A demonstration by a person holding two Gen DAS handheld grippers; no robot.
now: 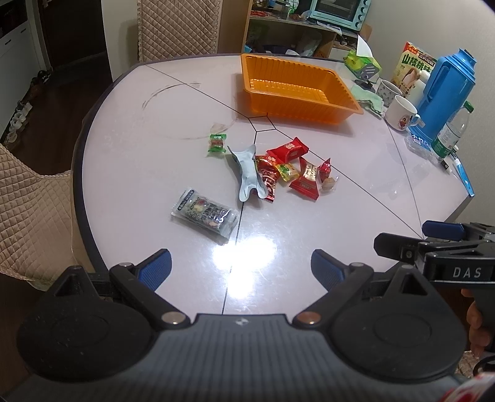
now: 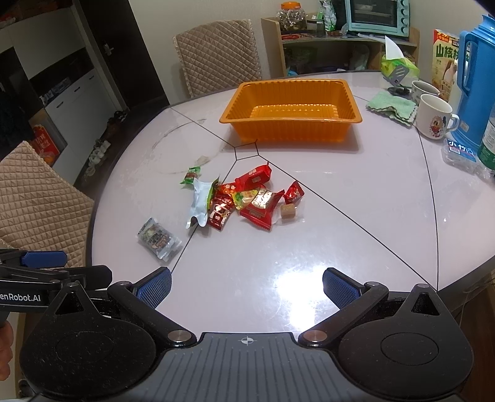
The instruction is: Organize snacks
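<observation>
An empty orange tray (image 1: 340, 109) (image 2: 290, 130) stands at the far side of the round table. In front of it lies a loose pile of red snack packets (image 1: 287, 150) (image 2: 253, 177), with a silver pouch (image 1: 247, 173) (image 2: 199, 201), a small green candy (image 1: 216, 143) (image 2: 190, 176) and a tan cube sweet (image 2: 287, 212). A dark clear packet (image 1: 204, 213) (image 2: 158, 238) lies nearer. My left gripper (image 1: 241, 267) is open and empty above the near table edge. My right gripper (image 2: 247, 286) is open and empty beside it.
At the right stand a blue thermos (image 1: 445, 89), two mugs (image 2: 433, 116), a green cloth (image 2: 393, 106), a water bottle (image 1: 453, 131) and a box (image 1: 413, 66). Quilted chairs (image 2: 43, 201) stand at left and behind. A shelf with a toaster oven (image 2: 376, 17) is beyond.
</observation>
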